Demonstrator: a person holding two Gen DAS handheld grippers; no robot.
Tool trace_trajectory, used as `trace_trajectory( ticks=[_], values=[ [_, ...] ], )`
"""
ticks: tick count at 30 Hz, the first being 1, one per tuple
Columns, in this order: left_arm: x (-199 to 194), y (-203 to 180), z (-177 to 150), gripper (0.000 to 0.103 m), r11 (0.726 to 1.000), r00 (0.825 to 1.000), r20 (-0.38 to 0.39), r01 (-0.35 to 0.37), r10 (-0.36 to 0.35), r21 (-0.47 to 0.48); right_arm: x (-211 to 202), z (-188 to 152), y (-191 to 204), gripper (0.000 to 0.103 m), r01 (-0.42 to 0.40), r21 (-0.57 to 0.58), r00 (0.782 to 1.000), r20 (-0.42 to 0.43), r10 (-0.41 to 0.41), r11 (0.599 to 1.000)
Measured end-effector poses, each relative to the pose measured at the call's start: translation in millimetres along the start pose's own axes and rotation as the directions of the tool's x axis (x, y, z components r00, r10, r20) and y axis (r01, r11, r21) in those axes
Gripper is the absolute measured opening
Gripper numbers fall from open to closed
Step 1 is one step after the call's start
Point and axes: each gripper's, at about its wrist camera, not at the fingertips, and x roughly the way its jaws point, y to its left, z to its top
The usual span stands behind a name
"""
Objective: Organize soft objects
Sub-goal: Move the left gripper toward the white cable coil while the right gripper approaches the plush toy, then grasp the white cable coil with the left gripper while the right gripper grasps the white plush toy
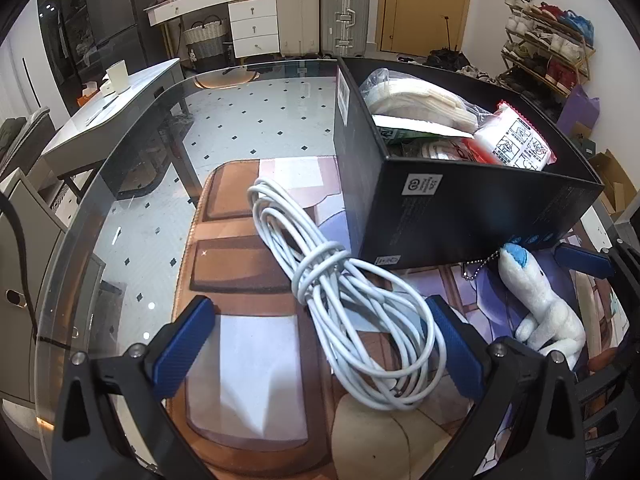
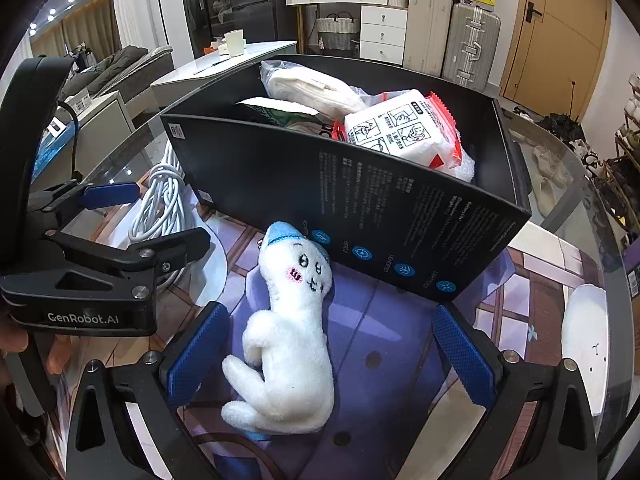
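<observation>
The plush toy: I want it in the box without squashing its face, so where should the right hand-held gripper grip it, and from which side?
Grip the plush toy across its narrow midsection, coming from above with the right hand-held gripper open, as it is now. The toy lies flat on the mat, its head toward the box, so the fingers can straddle the waist from either side, clear of the face.

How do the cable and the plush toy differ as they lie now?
The cable is a coiled white bundle tied at the middle; the plush toy is one stuffed body with a face and blue tip. The cable lies between the left gripper fingers, the toy between the right gripper's. Both are white, outside the box, ungrasped.
</observation>
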Motion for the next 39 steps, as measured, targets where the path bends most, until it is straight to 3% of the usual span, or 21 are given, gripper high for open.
trace_trajectory(
  ticks=[23,28,35,39],
  values=[
    [1.7,-1.6,4.9,0.1,1.0,1.0,0.006,-0.007,0.007,0.001,0.6,0.5,-1.0,0.101,0.002,-0.002,1.0,0.003,-0.002,1.0],
    [-4.2,-10.6,4.3,0.083,1.0,1.0,0.026,-0.001,0.0,0.03,-4.2,-0.2,-3.7,0.086,0.011,0.011,1.0,0.026,-0.012,1.0],
    [-7.2,-14.6,2.3,0.071,0.999,0.999,0.039,0.012,-0.014,0.041,-7.7,-0.3,0.6,0.061,0.009,-0.011,0.999,0.046,-0.009,1.0],
    [-10.1,-18.0,-1.6,0.058,0.998,0.999,0.048,0.015,-0.017,0.054,-9.6,-2.4,6.1,0.048,0.006,-0.025,0.999,0.053,-0.004,1.0]
  ],
)
